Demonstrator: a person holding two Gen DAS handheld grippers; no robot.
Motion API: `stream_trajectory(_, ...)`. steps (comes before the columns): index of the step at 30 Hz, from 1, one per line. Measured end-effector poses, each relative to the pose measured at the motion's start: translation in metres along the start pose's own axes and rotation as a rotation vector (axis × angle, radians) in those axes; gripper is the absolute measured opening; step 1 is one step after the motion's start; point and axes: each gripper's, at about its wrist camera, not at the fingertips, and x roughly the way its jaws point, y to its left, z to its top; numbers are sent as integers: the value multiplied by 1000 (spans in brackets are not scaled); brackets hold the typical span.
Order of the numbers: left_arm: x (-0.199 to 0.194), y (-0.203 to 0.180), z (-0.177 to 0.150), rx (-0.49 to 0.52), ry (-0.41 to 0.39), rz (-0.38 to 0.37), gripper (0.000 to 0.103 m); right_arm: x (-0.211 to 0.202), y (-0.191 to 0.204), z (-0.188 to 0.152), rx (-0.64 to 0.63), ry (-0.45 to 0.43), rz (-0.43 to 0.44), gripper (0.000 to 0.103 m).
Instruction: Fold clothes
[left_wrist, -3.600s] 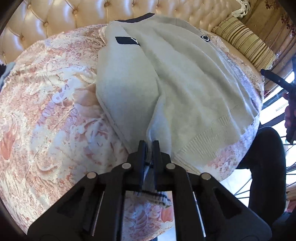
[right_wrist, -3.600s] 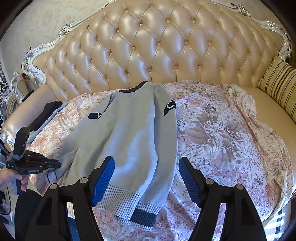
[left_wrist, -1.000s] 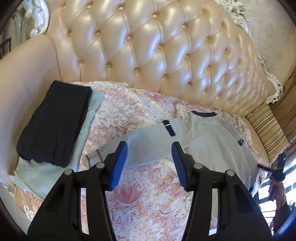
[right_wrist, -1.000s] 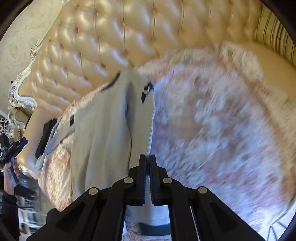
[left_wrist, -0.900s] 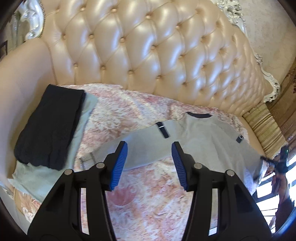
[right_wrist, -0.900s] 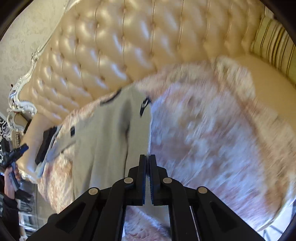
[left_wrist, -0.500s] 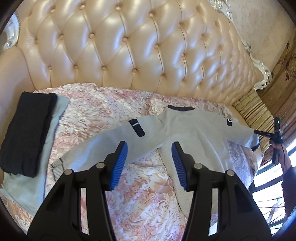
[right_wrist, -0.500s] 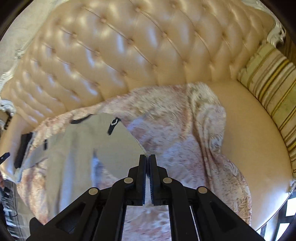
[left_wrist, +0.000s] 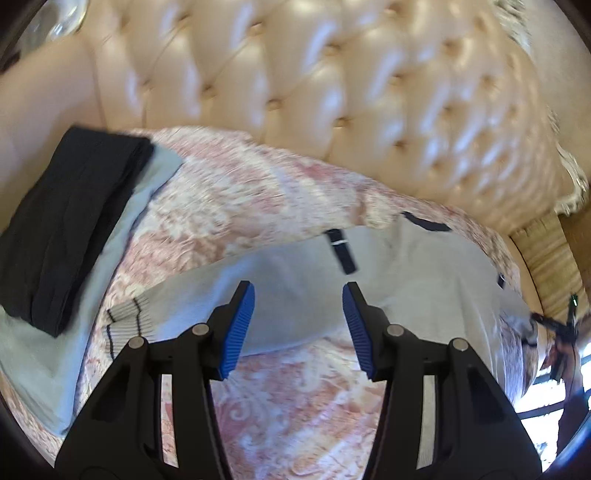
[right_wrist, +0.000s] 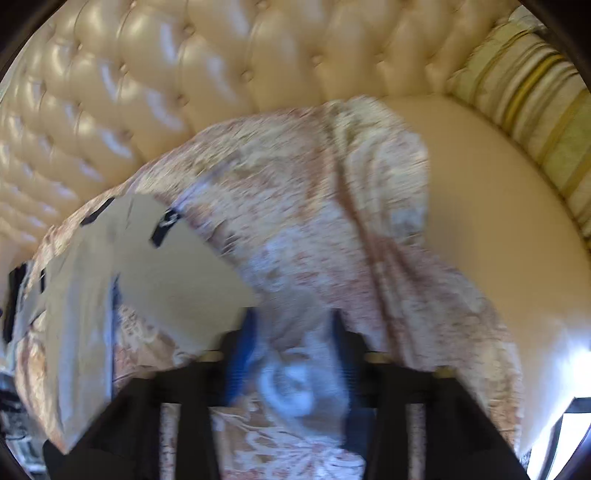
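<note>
Both tools empty; sweater (left_wrist: 406, 280) spread flat.

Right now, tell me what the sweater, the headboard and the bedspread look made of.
Sweater: soft grey knit, matte; the cuff shows ribbing with dark stripes.
Headboard: cream leather or a leather look-alike, glossy; deep button tufting with bright highlights.
Bedspread: woven cloth with a pink-and-cream floral pattern, possibly brocade; blur hides the weave.

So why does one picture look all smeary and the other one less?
Right wrist view: heavy motion blur; the right claw, its jaws opening, and the bedspread smear. Left wrist view: sharper; left claw crisp over the grey sweater, headboard slightly blurred, glary.
</note>
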Motion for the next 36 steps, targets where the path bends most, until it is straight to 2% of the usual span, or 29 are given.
stream_trajectory(2, 6, 5, 1, -33, 1, -15, 53, -19, 6, 2, -27, -64, -123, 68)
stream_trajectory(5, 21, -9, 7, -36, -1, -67, 53, -49, 23, 4, -85, -186, -297, 69)
stream_trajectory(8, 37, -34, 13, -3, -8, -103, 53, -75, 50, 5, -126, -305, -360, 80)
stream_trajectory(10, 55, -61, 17, 69, -7, -98, 53, -84, 70, 4, -132, -367, -396, 80)
stream_trajectory(11, 63, -72, 17, 93, -6, -96, 53, -87, 81, 5, -140, -399, -391, 80)
stream_trajectory(14, 87, -103, 15, 146, 5, -83, 53, -72, 133, 12, -236, -406, -239, 80)
stream_trajectory(17, 101, -128, 3, 189, 6, -58, 53, -47, 189, 13, -300, -401, -172, 81)
stream_trajectory(21, 123, -147, -11, 191, 54, -74, 53, -8, 244, 12, -290, -334, 8, 81)
stream_trajectory(23, 133, -147, -13, 178, 79, -58, 53, 14, 264, 10, -295, -294, 62, 81)
stream_trajectory(25, 142, -140, -12, 154, 103, -29, 53, 31, 278, 6, -302, -242, 76, 81)
stream_trajectory(27, 144, -123, -8, 119, 117, 5, 53, 47, 277, 5, -293, -191, 74, 81)
stream_trajectory(29, 141, -102, -3, 77, 112, 30, 53, 57, 262, 3, -267, -166, 12, 81)
stream_trajectory(34, 117, -60, 0, 19, 83, 50, 53, 57, 194, -3, -166, -142, -58, 81)
stream_trajectory(36, 106, -55, -1, 8, 70, 15, 53, 45, 168, -5, -134, -165, -47, 81)
